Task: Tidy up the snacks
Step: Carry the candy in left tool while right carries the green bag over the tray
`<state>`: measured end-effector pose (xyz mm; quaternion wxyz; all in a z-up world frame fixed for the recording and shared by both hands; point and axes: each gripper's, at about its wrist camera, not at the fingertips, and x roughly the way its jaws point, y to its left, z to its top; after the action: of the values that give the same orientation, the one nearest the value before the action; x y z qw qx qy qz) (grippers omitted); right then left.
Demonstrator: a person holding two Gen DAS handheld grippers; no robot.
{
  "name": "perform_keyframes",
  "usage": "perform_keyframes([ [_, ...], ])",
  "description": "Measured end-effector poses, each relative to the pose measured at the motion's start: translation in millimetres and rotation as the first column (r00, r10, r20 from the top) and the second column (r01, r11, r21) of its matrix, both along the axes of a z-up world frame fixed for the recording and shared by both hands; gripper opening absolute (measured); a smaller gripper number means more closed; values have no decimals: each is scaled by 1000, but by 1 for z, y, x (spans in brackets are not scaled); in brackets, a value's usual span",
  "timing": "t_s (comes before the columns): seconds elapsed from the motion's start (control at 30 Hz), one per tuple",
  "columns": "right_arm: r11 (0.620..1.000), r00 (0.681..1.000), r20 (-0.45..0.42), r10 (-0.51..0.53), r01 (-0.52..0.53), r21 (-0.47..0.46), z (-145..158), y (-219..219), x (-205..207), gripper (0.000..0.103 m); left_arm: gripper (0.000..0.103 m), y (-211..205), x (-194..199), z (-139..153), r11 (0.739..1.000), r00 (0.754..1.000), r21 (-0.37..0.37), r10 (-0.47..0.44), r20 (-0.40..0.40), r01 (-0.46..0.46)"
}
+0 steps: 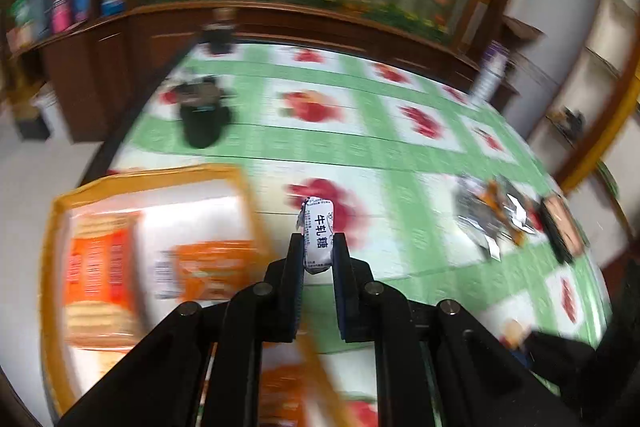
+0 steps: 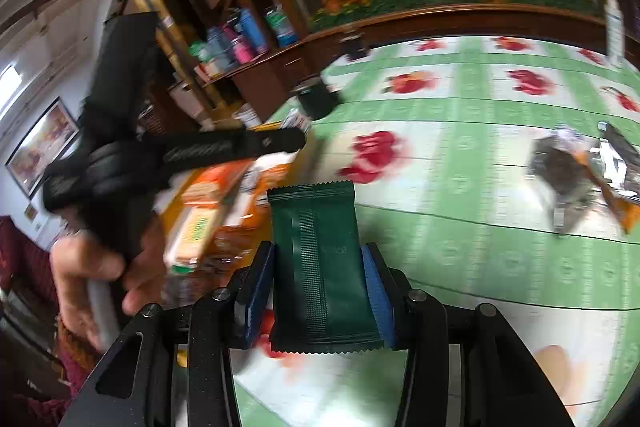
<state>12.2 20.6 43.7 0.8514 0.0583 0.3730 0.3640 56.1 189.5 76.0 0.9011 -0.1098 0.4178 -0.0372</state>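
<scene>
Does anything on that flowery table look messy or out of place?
Yes. A loose heap of silvery and orange wrappers lies scattered on the green tablecloth, far from the orange-rimmed tray holding the orange snack packs. Some look crumpled, though blur hides whether they are torn or empty.

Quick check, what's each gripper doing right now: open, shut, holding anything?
Left gripper: shut on a small white wrapped candy.
Right gripper: shut on a dark green snack packet.
</scene>
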Motion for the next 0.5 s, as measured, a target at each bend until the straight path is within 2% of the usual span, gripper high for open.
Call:
perform_keyframes([
  [0.1,998,998,14,54,-54,-13,1,24,-11,49,13,29,3,-8,994,994,21,107,-30,-106],
  [0.23,993,993,12,119,-118,-26,-1,56,-23,49,13,49,3,-14,979,980,79,192,-48,-188],
  [0.3,990,990,11,140,-140,-34,-4,70,-27,49,13,53,4,-17,973,975,95,216,-59,-210],
  [0.4,986,987,2,159,-159,-46,-10,84,-28,49,13,56,5,-21,957,964,161,255,-70,-242],
  [0.5,984,985,-9,170,-170,-58,-17,94,-30,49,13,57,4,-24,952,962,185,262,-79,-244],
])
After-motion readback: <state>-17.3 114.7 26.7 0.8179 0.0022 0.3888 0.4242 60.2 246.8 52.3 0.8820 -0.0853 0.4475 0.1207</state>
